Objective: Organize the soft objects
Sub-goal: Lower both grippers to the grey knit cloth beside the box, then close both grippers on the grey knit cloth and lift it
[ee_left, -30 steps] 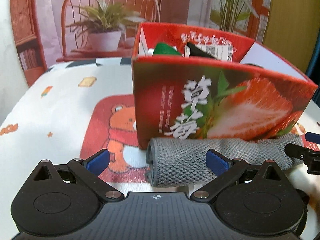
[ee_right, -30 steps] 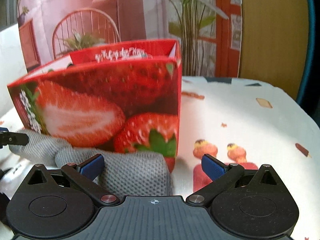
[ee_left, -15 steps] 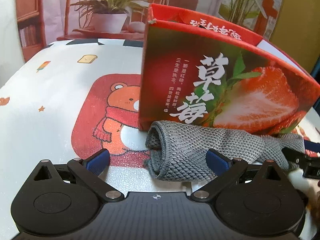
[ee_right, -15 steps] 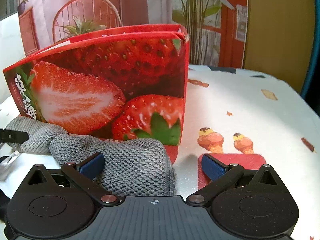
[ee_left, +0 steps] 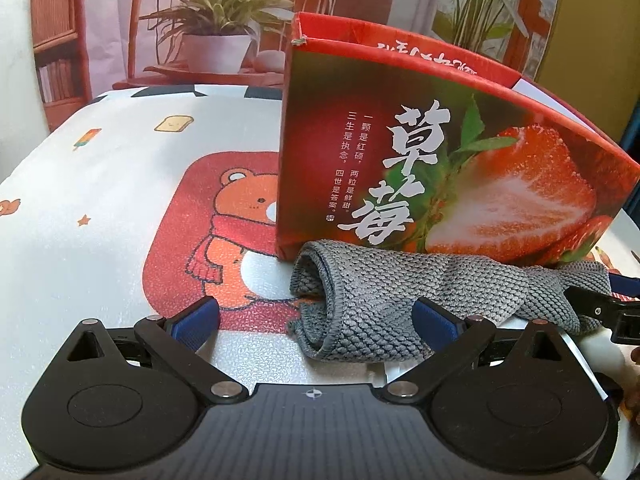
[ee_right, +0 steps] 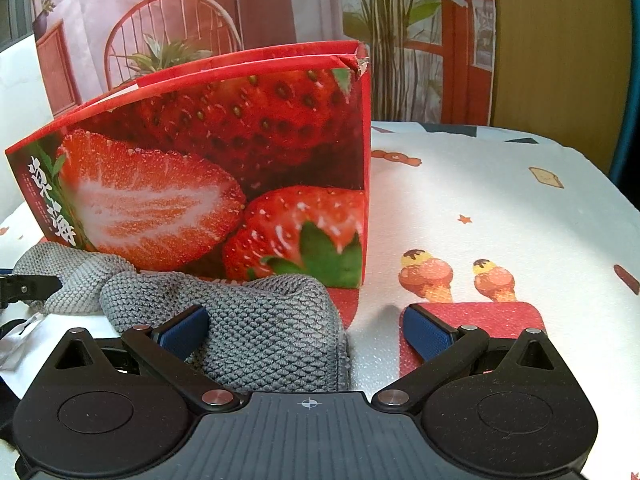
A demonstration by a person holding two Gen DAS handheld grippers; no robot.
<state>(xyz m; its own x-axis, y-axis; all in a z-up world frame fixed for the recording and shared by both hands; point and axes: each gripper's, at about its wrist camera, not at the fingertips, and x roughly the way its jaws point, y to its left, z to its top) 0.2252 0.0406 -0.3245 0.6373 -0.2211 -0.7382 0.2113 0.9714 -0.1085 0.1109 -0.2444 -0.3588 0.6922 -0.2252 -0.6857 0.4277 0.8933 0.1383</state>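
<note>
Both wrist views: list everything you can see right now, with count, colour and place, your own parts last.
Cloth: one, grey knit, rolled and lying on the table against the front foot of the box; its right end shows in the right wrist view.
Strawberry box: one, red with strawberry print and white characters, standing open-topped on the table behind the cloth; contents hidden.
Tablecloth: one, white with a bear, ice creams and toast prints, covering the table.
Backdrop: one, printed with chair and potted plants, behind the table.
Left gripper: black with blue pads, jaws open around the cloth's left end.
Right gripper: black with blue pads, jaws open at the cloth's right end.
</note>
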